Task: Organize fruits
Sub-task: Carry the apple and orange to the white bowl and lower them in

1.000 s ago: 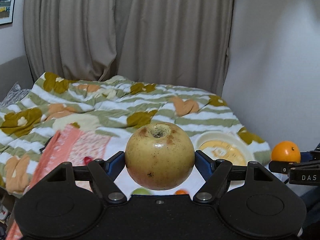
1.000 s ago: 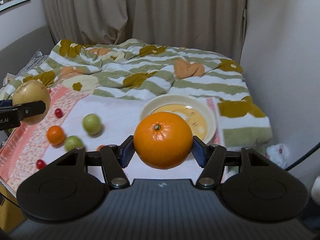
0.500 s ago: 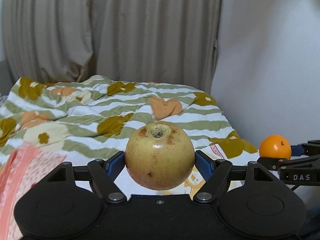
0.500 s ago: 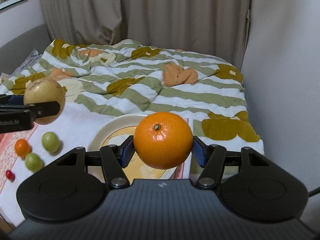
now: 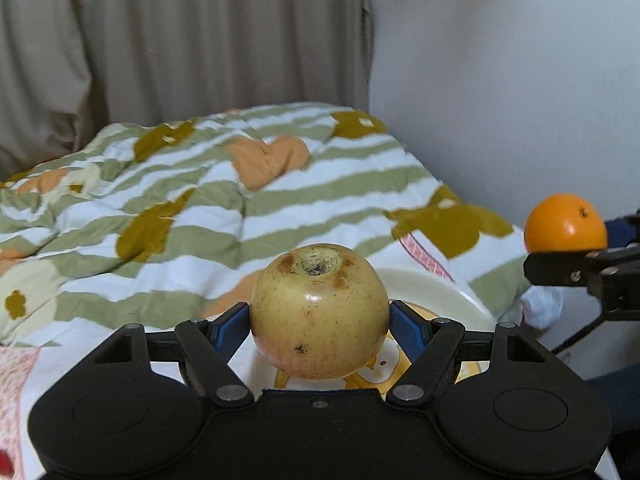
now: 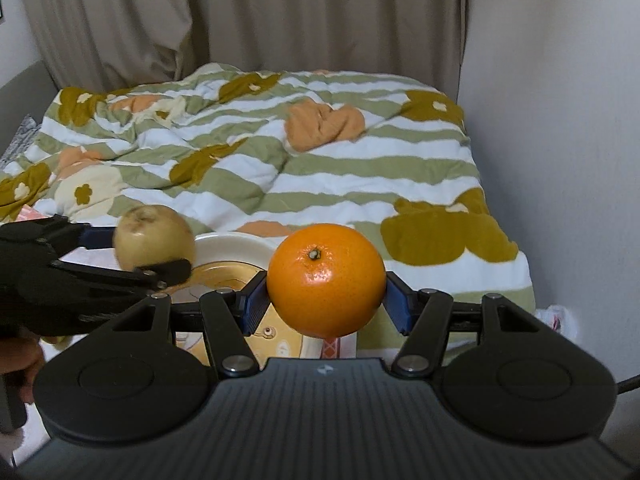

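1. Left wrist view: left gripper [image 5: 320,330] clamps a yellow apple [image 5: 319,311] above the cream plate [image 5: 434,292]
2. Right gripper [image 6: 326,298] grips an orange [image 6: 326,280]
3. Striped quilt [image 6: 360,168] lies at 12 o'clock

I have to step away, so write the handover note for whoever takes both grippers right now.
Left gripper: shut on the yellow apple, carried in the air above the near edge of the plate.
Right gripper: shut on the orange, also in the air, beside the plate on its right.
Plate: cream, with a cartoon print, on the white cloth over the bed; no fruit shows on its visible part.
Done: both fruits picked up.
Left: probably set both on the plate and release. No other fruit is in view.
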Motion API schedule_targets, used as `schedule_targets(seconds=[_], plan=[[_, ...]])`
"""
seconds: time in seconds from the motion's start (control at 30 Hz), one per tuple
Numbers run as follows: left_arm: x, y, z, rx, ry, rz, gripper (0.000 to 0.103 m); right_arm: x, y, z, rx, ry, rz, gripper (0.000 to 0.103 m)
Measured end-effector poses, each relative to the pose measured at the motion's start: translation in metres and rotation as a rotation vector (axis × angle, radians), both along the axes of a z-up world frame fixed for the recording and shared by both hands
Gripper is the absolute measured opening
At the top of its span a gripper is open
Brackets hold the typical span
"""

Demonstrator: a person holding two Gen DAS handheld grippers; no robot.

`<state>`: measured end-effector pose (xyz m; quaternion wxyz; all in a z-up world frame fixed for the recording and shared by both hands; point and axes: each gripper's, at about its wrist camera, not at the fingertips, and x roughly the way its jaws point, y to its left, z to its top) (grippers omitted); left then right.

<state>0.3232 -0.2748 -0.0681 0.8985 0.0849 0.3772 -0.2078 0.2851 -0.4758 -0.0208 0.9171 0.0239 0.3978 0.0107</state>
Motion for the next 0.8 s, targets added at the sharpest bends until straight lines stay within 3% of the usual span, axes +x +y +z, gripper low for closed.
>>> schedule_targets(seconds=[0.53,0.57,0.63,0.67,0.8], plan=[[0.019,-0.034,-0.043,0.099,0.002,-0.106,0.080,0.005,-0.011,-0.014,0.012,0.040,-0.073,0.076],[0.018,-0.035,-0.042,0.101,-0.004,-0.105,0.081,0.004,-0.011,-0.014,0.012,0.040,-0.073,0.076],[0.015,-0.034,-0.035,0.102,-0.040,-0.103,0.099,0.002,-0.013,-0.012,0.013,0.035,-0.074,0.076],[0.013,-0.031,-0.031,0.096,-0.056,-0.097,0.103,0.002,-0.013,-0.010,0.013,0.032,-0.074,0.076],[0.010,-0.021,-0.021,0.102,-0.018,-0.067,0.103,-0.001,-0.014,-0.006,0.016,0.016,-0.060,0.076]])
